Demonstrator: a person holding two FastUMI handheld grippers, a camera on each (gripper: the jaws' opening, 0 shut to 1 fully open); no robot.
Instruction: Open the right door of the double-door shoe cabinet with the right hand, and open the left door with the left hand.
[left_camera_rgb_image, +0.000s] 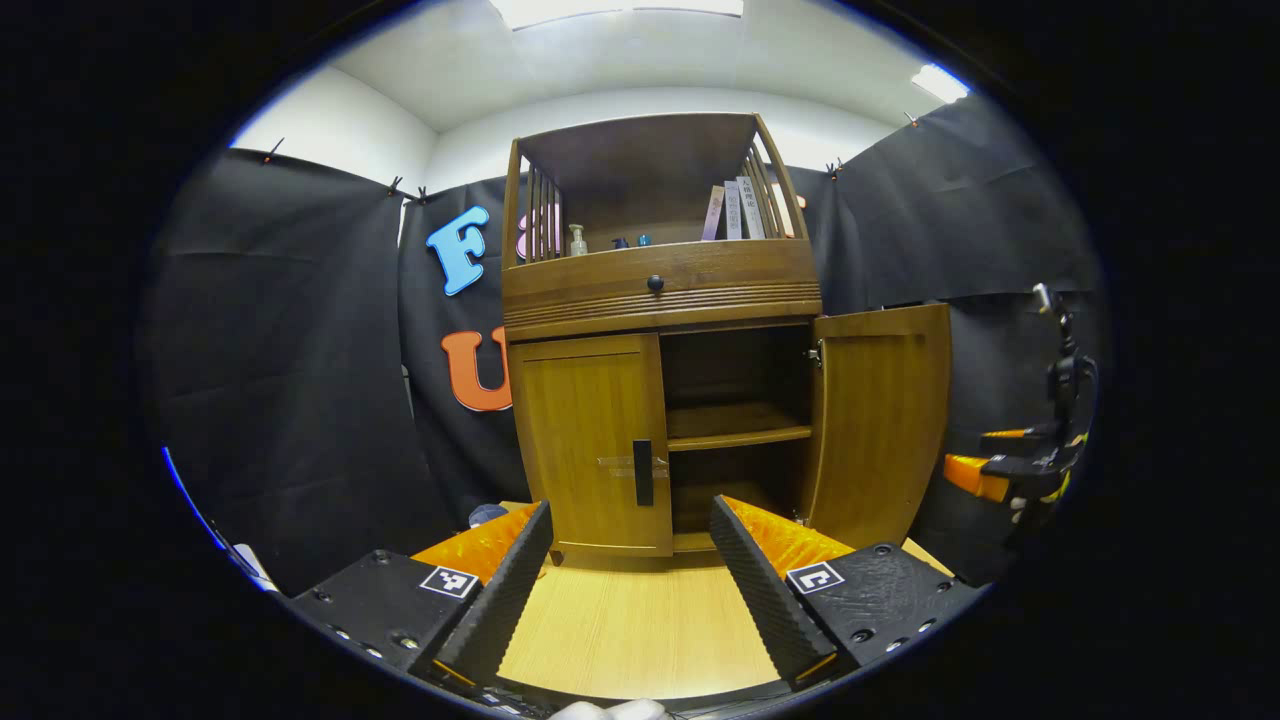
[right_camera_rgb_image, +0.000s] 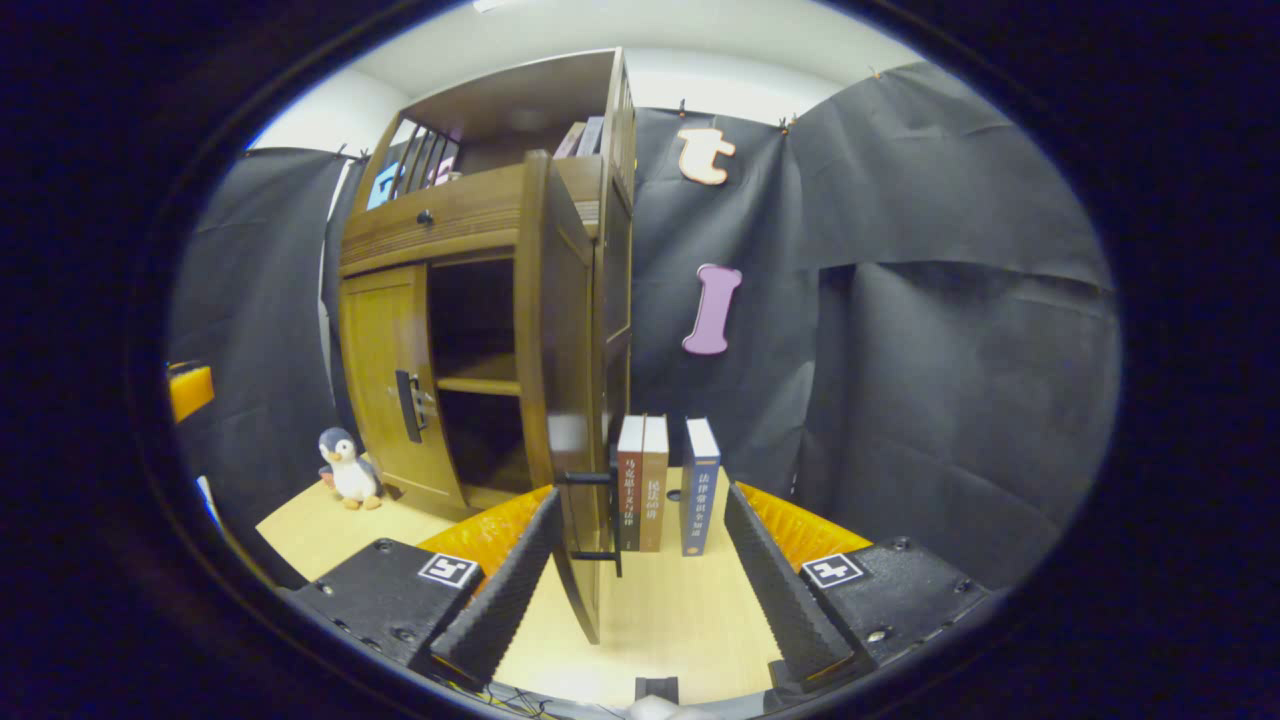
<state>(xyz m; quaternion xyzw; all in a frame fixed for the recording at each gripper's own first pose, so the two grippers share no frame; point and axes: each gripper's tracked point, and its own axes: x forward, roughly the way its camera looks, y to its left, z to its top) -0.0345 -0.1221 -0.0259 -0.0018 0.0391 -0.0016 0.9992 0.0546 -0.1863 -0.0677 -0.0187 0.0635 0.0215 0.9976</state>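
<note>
The wooden shoe cabinet (left_camera_rgb_image: 660, 285) stands straight ahead in the left gripper view. Its left door (left_camera_rgb_image: 590, 440) is closed, with a black handle (left_camera_rgb_image: 643, 472) at its inner edge. Its right door (left_camera_rgb_image: 880, 420) is swung wide open, baring the inner shelf (left_camera_rgb_image: 738, 436). My left gripper (left_camera_rgb_image: 632, 590) is open, a short way in front of the left door and touching nothing. In the right gripper view the right door (right_camera_rgb_image: 560, 380) stands edge-on, and its black handle (right_camera_rgb_image: 598, 515) lies between the spread fingers of my open right gripper (right_camera_rgb_image: 640, 590). Neither finger presses on it.
Three books (right_camera_rgb_image: 660, 495) stand upright on the wooden floor board (right_camera_rgb_image: 660, 620) just past the open door. A penguin plush (right_camera_rgb_image: 345, 468) sits by the cabinet's left corner. Black cloth walls close in on both sides. Books and small bottles (left_camera_rgb_image: 578, 240) fill the top shelf.
</note>
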